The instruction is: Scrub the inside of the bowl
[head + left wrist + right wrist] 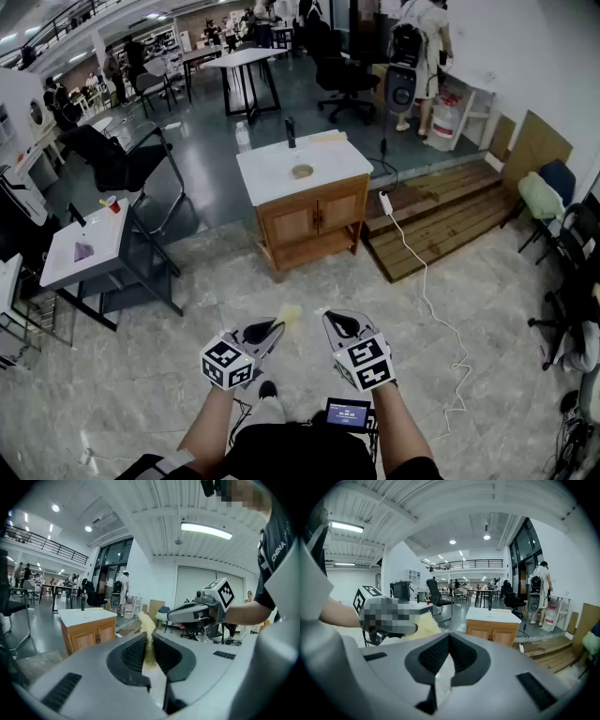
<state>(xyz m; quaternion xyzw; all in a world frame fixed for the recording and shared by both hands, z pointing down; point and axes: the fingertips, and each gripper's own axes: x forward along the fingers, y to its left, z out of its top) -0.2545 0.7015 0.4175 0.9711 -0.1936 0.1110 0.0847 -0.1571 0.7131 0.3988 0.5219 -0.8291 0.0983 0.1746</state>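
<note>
A small, round, tan bowl (302, 172) sits upright near the middle of the wooden cabinet's white top (272, 178). It is well apart from a pale yellow sponge (148, 629), pinched on edge between the jaws of the left gripper (150, 641) and jutting past their tips.

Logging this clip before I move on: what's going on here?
A person stands on a tiled floor in a large hall with a gripper in each hand. The left gripper is shut on a yellow sponge; the right gripper is shut and empty. Both are held up in front of the body, apart from the cabinet ahead. What looks like a bowl sits on its white top. Scrubbing has not begun.
</note>
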